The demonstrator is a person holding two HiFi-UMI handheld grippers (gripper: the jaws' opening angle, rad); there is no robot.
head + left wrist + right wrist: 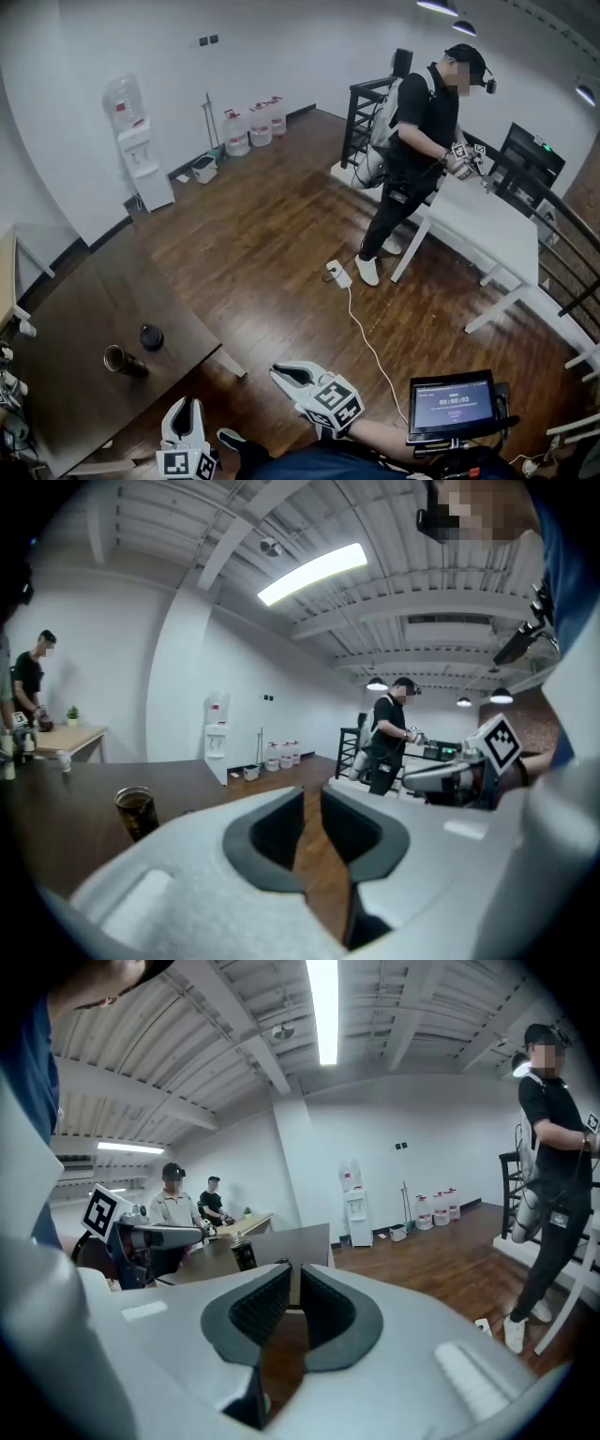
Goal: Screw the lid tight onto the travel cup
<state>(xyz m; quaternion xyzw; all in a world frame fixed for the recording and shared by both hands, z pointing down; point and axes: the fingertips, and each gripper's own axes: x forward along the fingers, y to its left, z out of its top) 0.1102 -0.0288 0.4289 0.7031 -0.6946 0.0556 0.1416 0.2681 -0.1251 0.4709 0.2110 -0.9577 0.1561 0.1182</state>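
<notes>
Left tool (185, 403) and right tool (278, 373): white, dark-padded.

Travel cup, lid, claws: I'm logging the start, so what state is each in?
travel cup: upright on table, uncapped.
lid: off, lying on table beside cup, apart from it.
left claw: slightly apart, empty.
right claw: nearly together, empty.

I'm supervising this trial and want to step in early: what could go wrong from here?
1. The left tool and right tool are empty, with their jaws almost together. Reaching in like that may knock over the travel cup, which stands unheld on the table.
2. The lid lies loose beside it. Set on crooked, it might cross-thread.
</notes>
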